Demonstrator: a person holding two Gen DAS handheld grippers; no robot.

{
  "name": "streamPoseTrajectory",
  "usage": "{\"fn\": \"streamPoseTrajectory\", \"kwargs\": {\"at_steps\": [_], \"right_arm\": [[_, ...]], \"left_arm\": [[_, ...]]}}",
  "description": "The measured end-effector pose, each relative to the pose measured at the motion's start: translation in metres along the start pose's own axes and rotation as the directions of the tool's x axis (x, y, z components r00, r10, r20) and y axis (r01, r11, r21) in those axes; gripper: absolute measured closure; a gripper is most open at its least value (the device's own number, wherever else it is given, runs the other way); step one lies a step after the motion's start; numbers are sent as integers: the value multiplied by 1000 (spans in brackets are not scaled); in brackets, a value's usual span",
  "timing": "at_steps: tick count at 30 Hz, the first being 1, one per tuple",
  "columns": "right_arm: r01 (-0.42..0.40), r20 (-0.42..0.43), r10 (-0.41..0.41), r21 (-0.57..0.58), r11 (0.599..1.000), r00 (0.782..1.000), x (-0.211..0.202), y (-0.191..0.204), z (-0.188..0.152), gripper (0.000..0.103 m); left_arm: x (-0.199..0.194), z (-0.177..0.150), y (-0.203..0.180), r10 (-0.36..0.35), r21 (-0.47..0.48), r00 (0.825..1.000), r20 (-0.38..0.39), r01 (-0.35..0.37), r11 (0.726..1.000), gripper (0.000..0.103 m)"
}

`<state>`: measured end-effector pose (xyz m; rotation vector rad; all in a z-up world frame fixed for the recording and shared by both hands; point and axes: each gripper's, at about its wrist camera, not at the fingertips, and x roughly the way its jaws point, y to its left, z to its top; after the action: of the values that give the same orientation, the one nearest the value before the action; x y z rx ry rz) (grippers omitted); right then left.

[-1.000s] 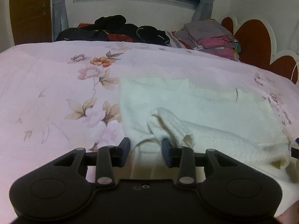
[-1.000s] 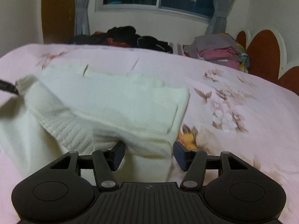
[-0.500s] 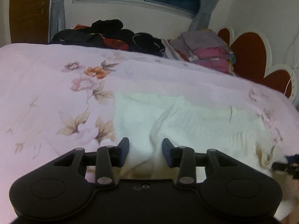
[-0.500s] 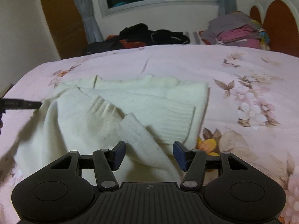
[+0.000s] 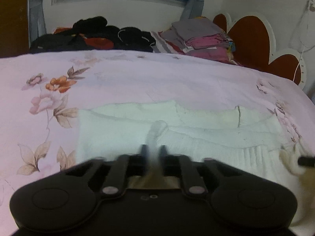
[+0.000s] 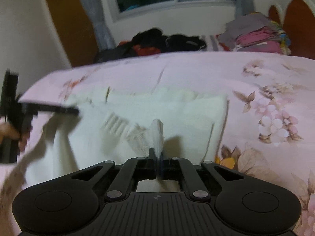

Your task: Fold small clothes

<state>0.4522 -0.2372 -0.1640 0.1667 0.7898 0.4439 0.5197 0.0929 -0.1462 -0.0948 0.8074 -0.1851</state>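
On the floral bed | cream sweater is pinched by left tongs | its fold is clenched in right tongs

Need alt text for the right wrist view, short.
The right gripper is shut on a raised fold of a cream knit sweater lying on a pink floral bedspread. At the left edge the left gripper reaches the sweater's far side; clothes piles and a dark window sit behind.
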Motion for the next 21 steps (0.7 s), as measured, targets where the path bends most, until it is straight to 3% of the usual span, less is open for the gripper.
{"fn": "streamPoseTrajectory", "kwargs": {"at_steps": [5,11,21], "right_arm": [[9,74,-16,94,996,997,-3,-9,17,100],[54,158,-73,122,991,985,2,-12,40,100],[143,123,-162,155,978,979,55,-28,60,100]], "left_arm": [[-22,-2,6,-6,-45,995,96,10,999,99],[-48,15,10,24,-108,970,241,2,994,99],[-4,15,23,128,-202,975,180,-90,975,100]]}}
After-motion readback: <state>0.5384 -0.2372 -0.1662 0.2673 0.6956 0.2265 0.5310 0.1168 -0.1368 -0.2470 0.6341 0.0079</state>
